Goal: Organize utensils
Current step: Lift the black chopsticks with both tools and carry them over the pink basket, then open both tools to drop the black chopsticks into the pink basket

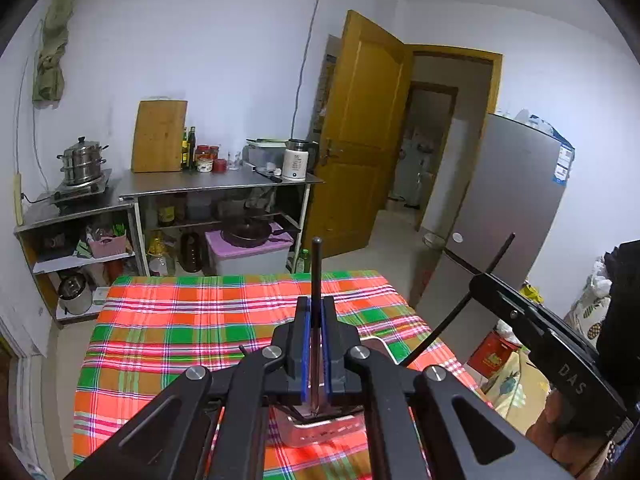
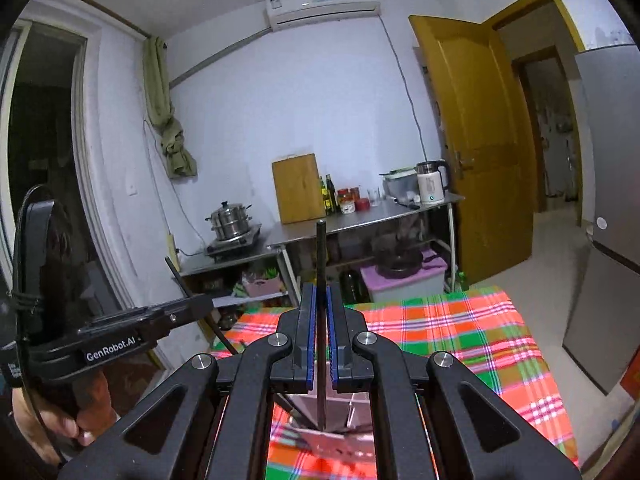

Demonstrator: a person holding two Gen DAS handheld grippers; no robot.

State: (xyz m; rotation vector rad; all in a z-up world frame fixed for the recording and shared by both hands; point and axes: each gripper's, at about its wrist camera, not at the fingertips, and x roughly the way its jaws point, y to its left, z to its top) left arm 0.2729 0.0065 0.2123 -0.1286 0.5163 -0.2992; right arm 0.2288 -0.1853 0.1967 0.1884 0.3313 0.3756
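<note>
My left gripper (image 1: 316, 304) is shut on a thin dark chopstick (image 1: 316, 264) that stands up between its blue pads, above the plaid tablecloth (image 1: 180, 320). Below it, partly hidden by the gripper's body, lies a clear container (image 1: 320, 432). At the right of the left wrist view my right gripper (image 1: 478, 280) crosses in, shut on a second dark chopstick (image 1: 436, 336). In the right wrist view that right gripper (image 2: 320, 292) pinches its chopstick (image 2: 321, 252) upright over a container (image 2: 340, 404). The left gripper (image 2: 206, 302) shows at the left with its slanted chopstick (image 2: 180, 276).
Beyond the table stand a steel counter (image 1: 224, 184) with a cutting board, bottles and a kettle, and a stove with a steamer pot (image 1: 82, 160). A yellow door (image 1: 356, 132) is open. A grey fridge (image 1: 508, 208) is close on the right. A hand (image 2: 60, 420) holds the left gripper's handle.
</note>
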